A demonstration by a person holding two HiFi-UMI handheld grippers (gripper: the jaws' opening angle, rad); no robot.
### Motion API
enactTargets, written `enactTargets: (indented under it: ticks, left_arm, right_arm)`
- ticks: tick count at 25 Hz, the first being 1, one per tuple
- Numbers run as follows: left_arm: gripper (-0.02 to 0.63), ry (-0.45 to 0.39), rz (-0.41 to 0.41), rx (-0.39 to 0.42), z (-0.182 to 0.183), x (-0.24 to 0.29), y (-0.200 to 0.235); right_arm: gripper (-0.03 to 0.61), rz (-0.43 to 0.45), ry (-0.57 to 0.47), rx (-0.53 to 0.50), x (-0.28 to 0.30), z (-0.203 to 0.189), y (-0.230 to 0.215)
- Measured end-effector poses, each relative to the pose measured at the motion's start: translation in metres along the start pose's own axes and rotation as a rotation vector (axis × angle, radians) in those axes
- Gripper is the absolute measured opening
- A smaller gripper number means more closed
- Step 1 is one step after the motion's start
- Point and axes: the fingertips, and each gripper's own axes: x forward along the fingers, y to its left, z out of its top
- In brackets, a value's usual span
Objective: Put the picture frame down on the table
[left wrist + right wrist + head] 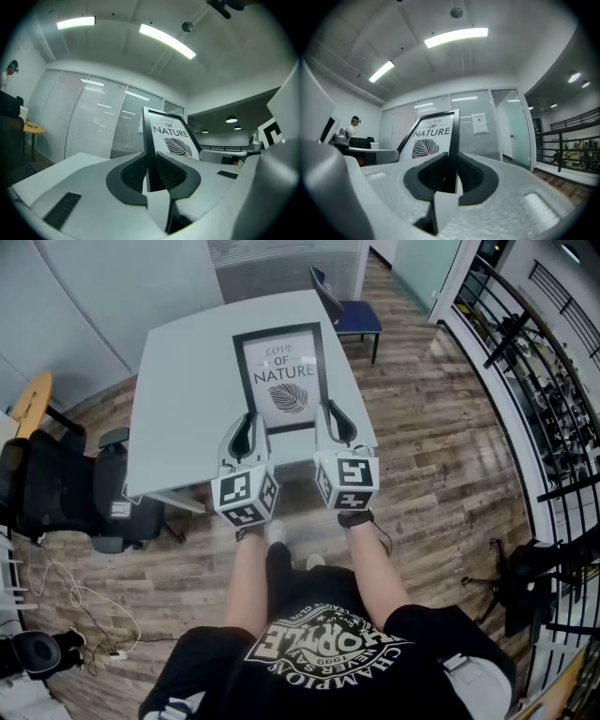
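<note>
A black picture frame (283, 376) with a white print reading "LOVE OF NATURE" and a leaf drawing is held over the grey table (178, 399) in the head view. My left gripper (250, 434) is shut on the frame's lower left edge, and my right gripper (332, 424) is shut on its lower right edge. In the left gripper view the frame (169, 136) rises from between the jaws, its left rail pinched by the dark pads. The right gripper view shows the frame (431, 138) the same way, its right rail clamped.
A blue chair (349, 310) stands behind the table. A black office chair (66, 493) sits at the left on the wood floor. A black railing (534, 362) runs along the right. A person (351, 126) stands far off at a desk.
</note>
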Motion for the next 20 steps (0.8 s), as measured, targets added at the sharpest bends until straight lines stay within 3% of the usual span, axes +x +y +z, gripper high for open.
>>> enactTargets:
  ticks: [13,20]
  left_arm:
    - [0.066,-0.006,-0.062,0.004,-0.005,0.015,0.008]
    - [0.066,-0.019,-0.12,-0.009,0.027,0.088,0.021]
  right_arm:
    - [0.061,-0.06,-0.021,0.015,0.008,-0.009,-0.001]
    - [0.063,-0.102,-0.065,0.008,0.07,0.025,-0.021]
